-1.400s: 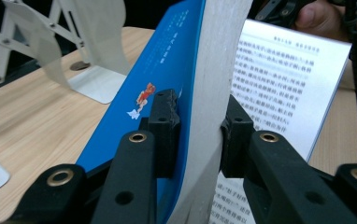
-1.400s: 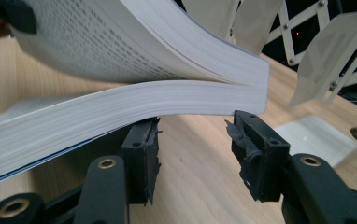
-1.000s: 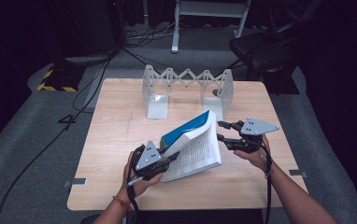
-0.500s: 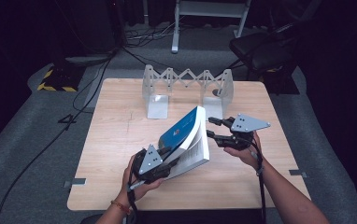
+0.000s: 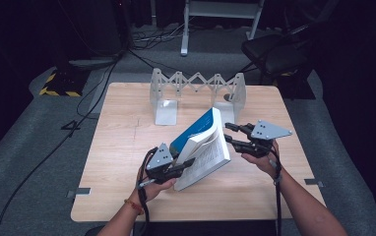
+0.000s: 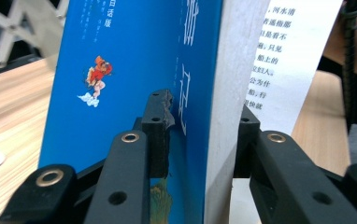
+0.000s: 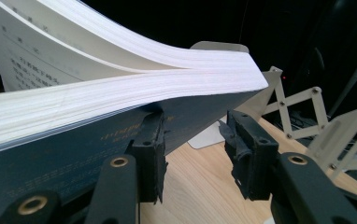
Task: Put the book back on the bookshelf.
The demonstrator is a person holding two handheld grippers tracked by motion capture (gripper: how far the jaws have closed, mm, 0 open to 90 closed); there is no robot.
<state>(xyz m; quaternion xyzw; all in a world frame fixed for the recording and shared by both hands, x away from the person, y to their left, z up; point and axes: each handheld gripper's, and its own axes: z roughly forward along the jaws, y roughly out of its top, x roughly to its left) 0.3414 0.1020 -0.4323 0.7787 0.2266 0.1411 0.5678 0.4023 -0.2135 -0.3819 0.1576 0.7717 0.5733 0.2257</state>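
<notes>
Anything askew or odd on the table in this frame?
The blue-covered book is propped tilted on the table, pages splayed apart instead of shut. The left gripper clamps the front cover and a block of pages; the right gripper sits at the back cover, jaws apart. The expanding rack stands upright.

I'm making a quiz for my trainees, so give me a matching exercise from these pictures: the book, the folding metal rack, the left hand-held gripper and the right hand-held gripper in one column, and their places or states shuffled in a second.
Things:
1. book
2. folding metal rack
3. left hand-held gripper
4. right hand-held gripper

States:
A. stands at the far side of the table
B. clamped on the cover and a block of pages
C. tilted up, blue cover, pages fanning apart
D. jaws apart beside the book's dark cover, nothing between them

Pairs: 1-C, 2-A, 3-B, 4-D
</notes>
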